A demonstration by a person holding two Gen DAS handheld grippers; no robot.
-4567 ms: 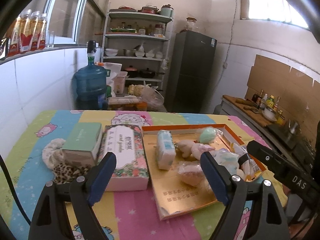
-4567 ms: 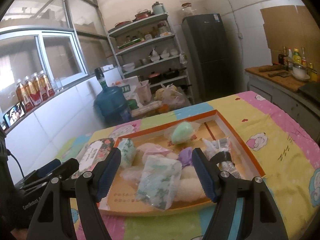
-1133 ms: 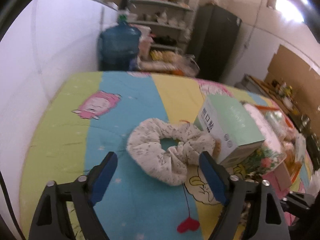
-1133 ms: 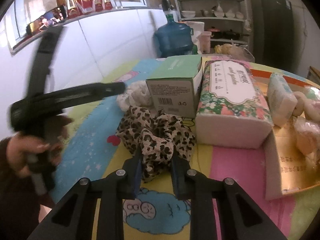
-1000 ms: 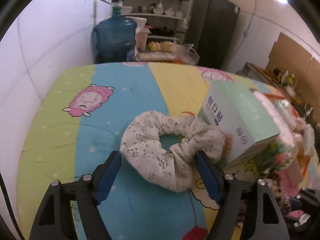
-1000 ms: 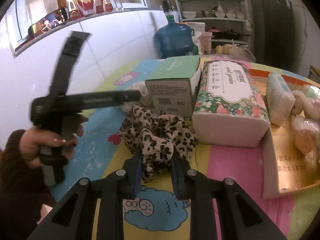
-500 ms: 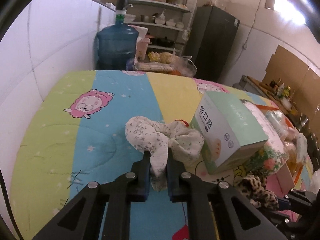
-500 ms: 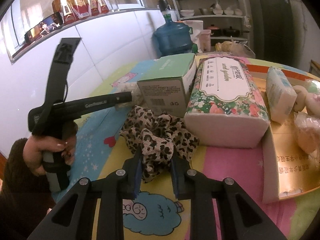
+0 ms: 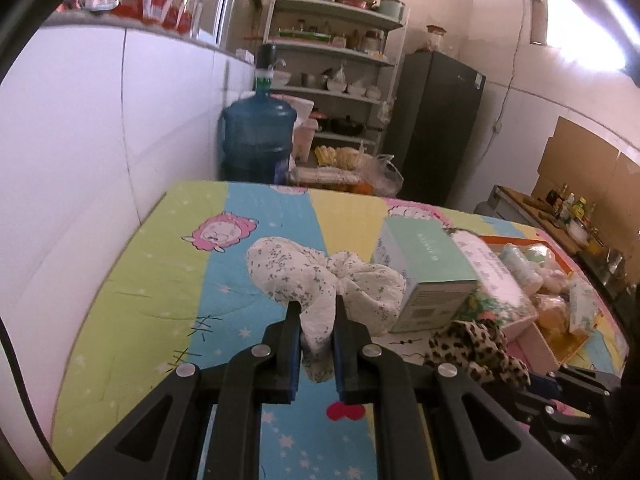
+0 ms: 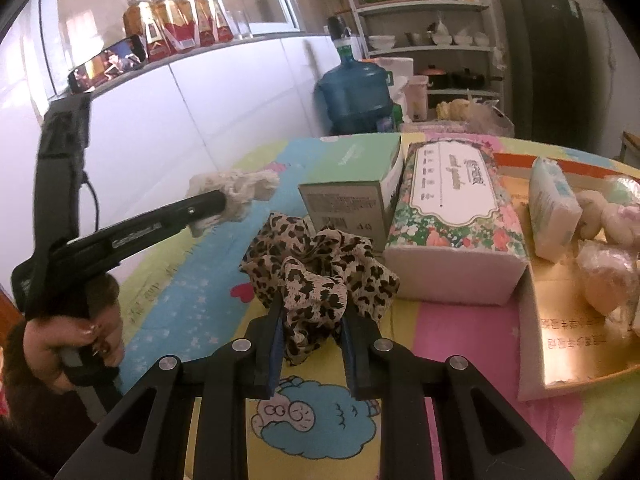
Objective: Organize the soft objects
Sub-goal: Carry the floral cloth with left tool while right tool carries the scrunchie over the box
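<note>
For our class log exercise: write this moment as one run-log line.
left hand-held gripper: shut on white scrunchie | right hand-held gripper: shut on leopard scrunchie | tray: holds soft packets

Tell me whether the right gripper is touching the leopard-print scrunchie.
Touching. The right wrist view shows the right gripper closed on the leopard-print scrunchie, with bunched fabric pinched between both pads.

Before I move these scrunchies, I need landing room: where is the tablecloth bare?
Bare: the green and blue stripes of the tablecloth beside the white wall. Crowded: the green box, tissue pack and orange tray, full of soft packets.
</note>
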